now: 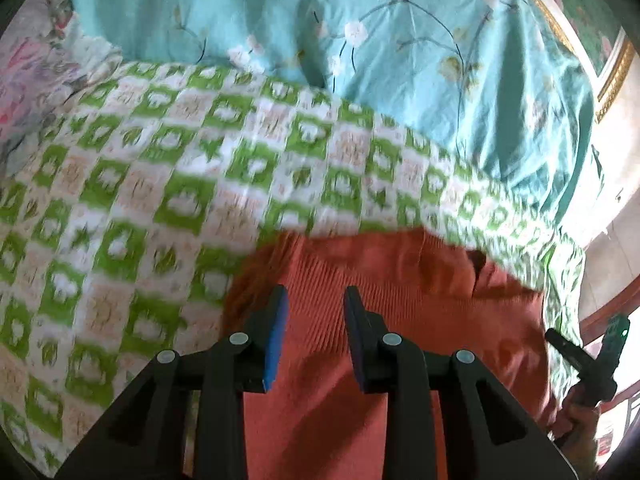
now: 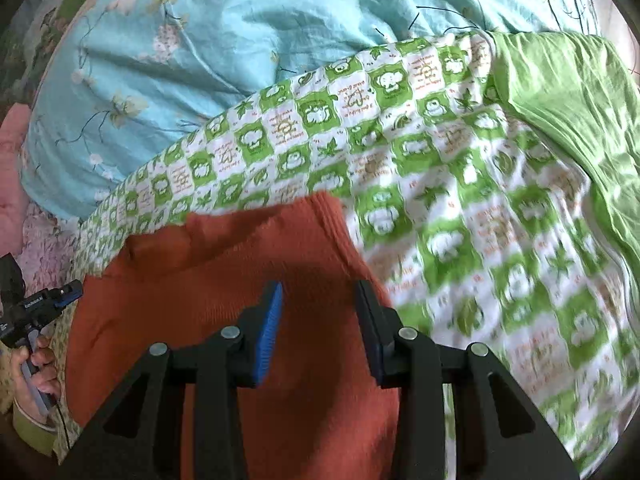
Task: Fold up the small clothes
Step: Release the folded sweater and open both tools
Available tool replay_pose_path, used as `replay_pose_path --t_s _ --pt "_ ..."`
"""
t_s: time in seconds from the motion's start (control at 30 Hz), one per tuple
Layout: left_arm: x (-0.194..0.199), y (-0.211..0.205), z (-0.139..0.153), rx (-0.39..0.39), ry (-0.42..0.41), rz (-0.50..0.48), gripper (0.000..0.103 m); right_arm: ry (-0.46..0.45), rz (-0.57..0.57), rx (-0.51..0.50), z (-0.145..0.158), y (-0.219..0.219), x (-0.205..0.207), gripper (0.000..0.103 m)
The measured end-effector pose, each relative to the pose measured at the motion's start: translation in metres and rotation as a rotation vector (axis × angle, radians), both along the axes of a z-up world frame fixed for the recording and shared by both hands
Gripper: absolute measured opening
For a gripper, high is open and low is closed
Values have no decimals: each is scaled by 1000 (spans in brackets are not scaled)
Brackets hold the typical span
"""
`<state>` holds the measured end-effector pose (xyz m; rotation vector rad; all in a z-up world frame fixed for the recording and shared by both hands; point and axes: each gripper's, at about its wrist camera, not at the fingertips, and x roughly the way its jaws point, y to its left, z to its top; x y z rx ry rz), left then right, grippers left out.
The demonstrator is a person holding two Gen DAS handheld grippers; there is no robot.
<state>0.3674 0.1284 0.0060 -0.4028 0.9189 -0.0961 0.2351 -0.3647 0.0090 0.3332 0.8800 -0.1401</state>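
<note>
Left gripper [image 1: 316, 312] and right gripper [image 2: 318, 308]: jaws are held moderately apart with nothing between them, above the rust-orange knit garment [image 2: 224, 280], spread at 6 o'clock on the green-checked blanket [image 2: 460, 220]. A turquoise floral quilt [image 1: 360, 40] is seen at 12 o'clock.

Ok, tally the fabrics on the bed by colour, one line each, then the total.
Rust-orange knitted garment: 1
Green-and-white checked blanket: 1
Turquoise floral bedding: 1
Plain green cloth: 1
Pink floral cover: 1
Total: 5
</note>
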Motion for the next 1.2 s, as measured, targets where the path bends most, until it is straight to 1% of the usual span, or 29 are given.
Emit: replay_pose_path --t_s 0.13,0.23,0.3,0.37,0.43,0.5,0.57,0.67,0.87,1.0,1.07,1.2 --pt "-41 1 -12 -25 24 -12 29 -9 20 24 2 12 -32 39" --pt "-77 -7 -17 -55 28 -17 29 -6 34 35 3 21 -52 39" --pt "-111 -7 -15 -82 20 3 29 -4 42 45 5 28 -68 39" --pt "-136 -10 -13 -133 11 12 29 -2 50 51 5 35 -79 39" --pt "-165 -16 -13 -174 3 22 31 9 65 59 4 45 -92 39" --pt "-181 -23 -14 -194 8 19 35 18 89 64 2 56 -106 39" --pt "-200 -27 -16 -203 19 9 36 32 111 54 -1 68 -119 39" --pt "-218 -33 -20 -207 32 0 41 37 115 62 -4 80 -136 40" --pt "-240 -34 -35 -244 61 15 43 25 124 104 -9 103 -165 40" --pt "-249 -35 -45 -279 81 29 50 38 130 128 -15 112 -177 40" --pt "-252 -34 -49 -307 90 39 52 42 136 137 -17 116 -180 40" --pt "-253 -35 -53 -327 95 55 53 42 150 146 -18 121 -185 40"
